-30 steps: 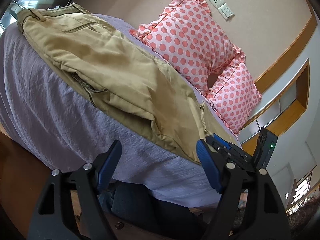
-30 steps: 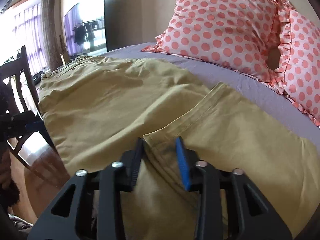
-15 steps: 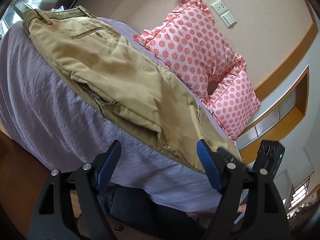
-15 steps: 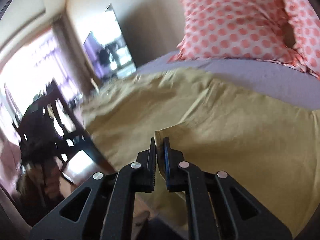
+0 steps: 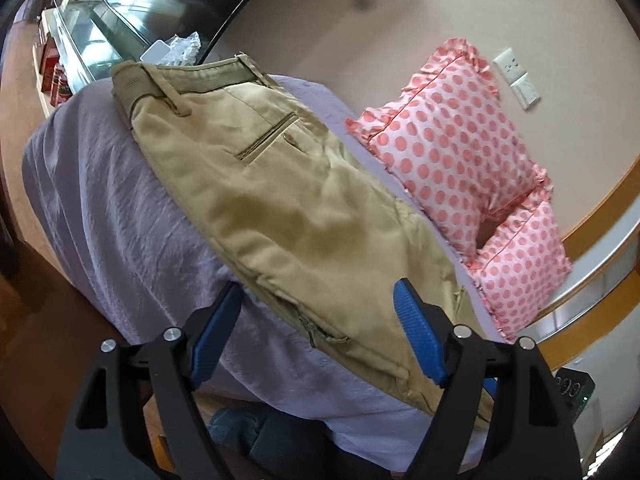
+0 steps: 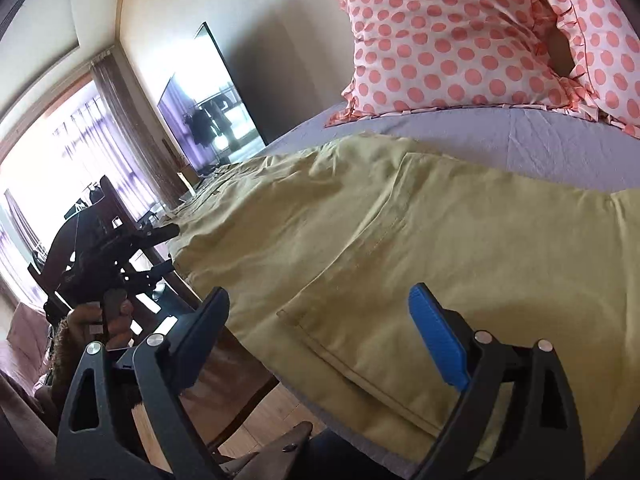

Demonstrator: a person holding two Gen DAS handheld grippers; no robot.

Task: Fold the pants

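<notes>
Khaki pants (image 5: 288, 200) lie flat on a bed with a lilac sheet (image 5: 104, 200), waistband far left, back pocket up. My left gripper (image 5: 316, 332) is open and empty, just in front of the pants' near edge at mid-length. In the right wrist view the pants (image 6: 400, 248) spread across the bed with one leg folded over, its hem near me. My right gripper (image 6: 320, 332) is open and empty above that hem edge. The left gripper (image 6: 120, 256) shows at the left, held by a hand.
Two pink polka-dot pillows (image 5: 452, 148) lean against the wall at the head of the bed, also in the right wrist view (image 6: 460, 40). A dark TV screen (image 6: 212, 108) and a bright window stand beyond the bed's far side. Wooden floor lies below the bed edge.
My right gripper was shut on the pants leg hem half a second ago; it has opened and let the cloth lie. My left gripper has moved left along the bed edge, still open.
</notes>
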